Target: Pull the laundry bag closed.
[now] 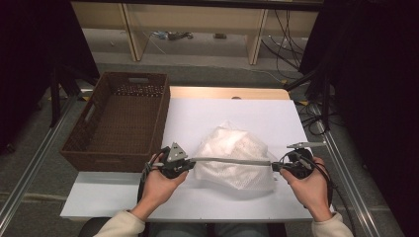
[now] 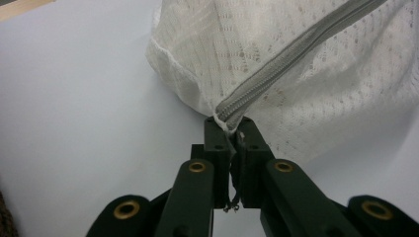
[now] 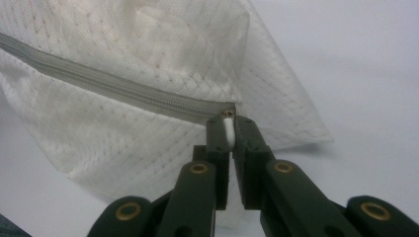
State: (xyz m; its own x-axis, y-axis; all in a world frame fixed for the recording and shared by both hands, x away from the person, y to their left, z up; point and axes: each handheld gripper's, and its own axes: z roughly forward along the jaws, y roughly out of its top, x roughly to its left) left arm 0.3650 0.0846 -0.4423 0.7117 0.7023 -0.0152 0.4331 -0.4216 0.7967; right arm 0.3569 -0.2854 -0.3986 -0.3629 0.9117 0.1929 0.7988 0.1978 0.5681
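The white mesh bag (image 1: 231, 157) lies on the table (image 1: 123, 197), just right of the brown basket (image 1: 118, 118). Its grey zipper (image 1: 230, 160) runs in a straight line across the bag, from the basket side to the far side, and looks closed along its whole length. The left gripper (image 1: 184, 163) is closed tight on the zipper end nearest the basket. The right gripper (image 1: 277, 166) is closed tight on the other end, right at the zipper's metal tip. Both pull the zipper flat and tight between them, so the step in hand seems to be holding the bag stretched. Next, the person probably lifts the bag toward the basket; both grips must stay firm and rise together so the bag does not sag or slip.
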